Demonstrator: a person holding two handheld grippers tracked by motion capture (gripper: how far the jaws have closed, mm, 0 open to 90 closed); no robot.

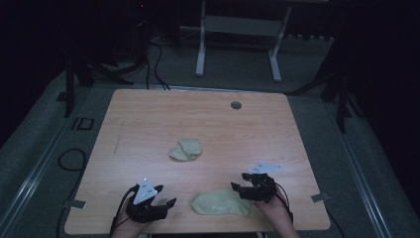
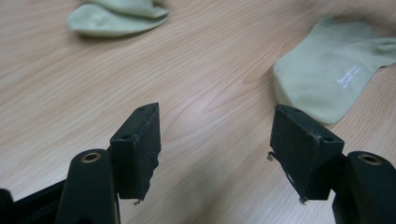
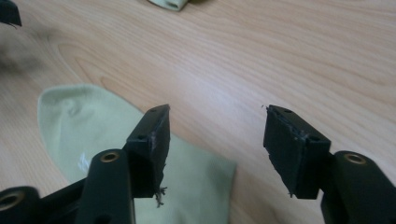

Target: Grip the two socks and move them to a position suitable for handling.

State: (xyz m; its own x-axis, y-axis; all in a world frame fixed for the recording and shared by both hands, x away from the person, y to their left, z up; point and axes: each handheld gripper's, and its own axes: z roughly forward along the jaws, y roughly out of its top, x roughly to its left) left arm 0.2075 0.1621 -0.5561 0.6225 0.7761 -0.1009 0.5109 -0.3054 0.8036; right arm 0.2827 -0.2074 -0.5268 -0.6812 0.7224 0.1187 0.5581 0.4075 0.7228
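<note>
A pale green sock (image 1: 221, 203) lies flat near the table's front edge. In the left gripper view the flat sock (image 2: 334, 74) is at the upper right; in the right gripper view the flat sock (image 3: 93, 135) runs under my left jaw. A second, folded sock (image 1: 185, 149) rests near the table's middle; the folded sock (image 2: 116, 16) lies at the top left of the left gripper view. My left gripper (image 1: 166, 196) is open, left of the flat sock, over bare wood. My right gripper (image 1: 240, 181) is open just above the flat sock's right end, holding nothing.
The wooden table (image 1: 148, 119) has a round grey cap (image 1: 236, 105) near its far edge. A white desk frame (image 1: 237, 39) stands on the floor beyond. Cables (image 1: 72, 158) lie on the floor to the left. Metal tabs stick out at the table's front corners.
</note>
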